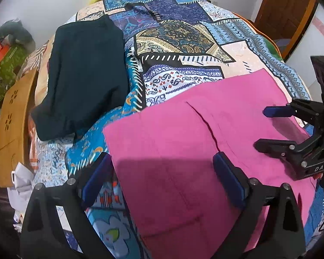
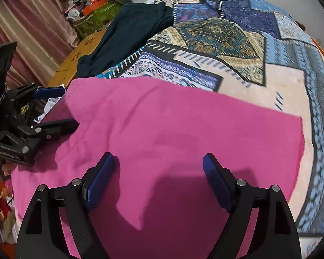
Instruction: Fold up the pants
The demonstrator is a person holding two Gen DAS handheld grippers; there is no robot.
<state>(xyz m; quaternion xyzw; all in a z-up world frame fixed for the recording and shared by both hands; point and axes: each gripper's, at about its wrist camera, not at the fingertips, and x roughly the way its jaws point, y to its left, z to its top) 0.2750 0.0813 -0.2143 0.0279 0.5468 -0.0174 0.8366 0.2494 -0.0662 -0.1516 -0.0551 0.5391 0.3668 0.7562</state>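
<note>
I see the pink pants (image 1: 205,151) lying flat on the bed (image 1: 183,43), which has a patchwork cover in blues and creams. In the left wrist view the pants fill the lower right of the frame. In the right wrist view they fill the whole bottom half. They look like a neat, thick rectangle, so I think at least one fold is done already.

My left gripper (image 1: 162,181) has its jaws wide, with nothing between them. It hangs over the left edge of the pants, where pink meets the bed cover. My right gripper (image 2: 157,181) also has its jaws wide and holds nothing. It hangs over the middle of the pink cloth. I can see each gripper from the other's camera too, low at the side of the frame.

A dark folded garment (image 1: 84,75) lies on the bed in the upper left of the left wrist view, apart from the pink pants. I think it is not part of this job right now.

I judge that I am between folds. Next I should pick one end of the pants, bring both jaws down at its two corners, pinch all the layers together, then lift and lay that end over the other. The layers could slip apart if I grab only the top one.
</note>
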